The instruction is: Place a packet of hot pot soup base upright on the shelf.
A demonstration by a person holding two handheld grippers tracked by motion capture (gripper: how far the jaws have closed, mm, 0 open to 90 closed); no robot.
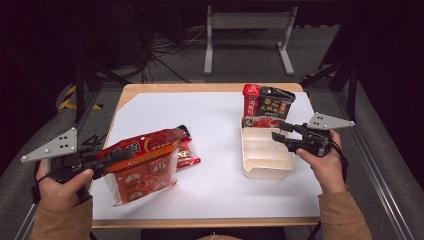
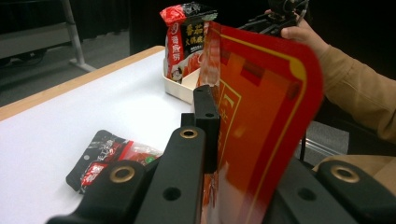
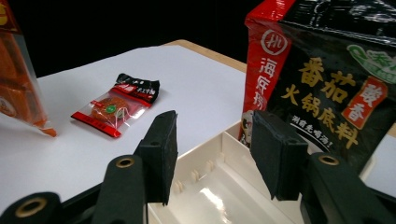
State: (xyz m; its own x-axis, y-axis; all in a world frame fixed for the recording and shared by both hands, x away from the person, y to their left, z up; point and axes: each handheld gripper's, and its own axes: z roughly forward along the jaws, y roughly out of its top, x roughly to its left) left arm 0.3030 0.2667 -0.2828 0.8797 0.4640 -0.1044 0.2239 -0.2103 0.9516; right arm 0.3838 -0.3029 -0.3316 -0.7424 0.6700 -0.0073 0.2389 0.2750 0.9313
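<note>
Two grippers work: left gripper (image 1: 107, 159) clamps the big orange plastic bag (image 1: 145, 162) near-left; right gripper (image 1: 281, 136) gapes empty over the cream plastic tray (image 1: 262, 167). Next, probably carry bag rightward.

There were two grippers (image 1: 127, 152) (image 1: 278, 134), one large orange bag (image 1: 145, 167), one small red packet (image 1: 187, 156), one black-and-red pouch (image 1: 267, 104) and one cream tray (image 1: 265, 172).

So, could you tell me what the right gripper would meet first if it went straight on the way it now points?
Most likely the black-and-red sauce packet standing at the far end of the white tray. The right gripper hangs open over the tray, aimed at the packet's lower part; depth is hard to judge.
</note>
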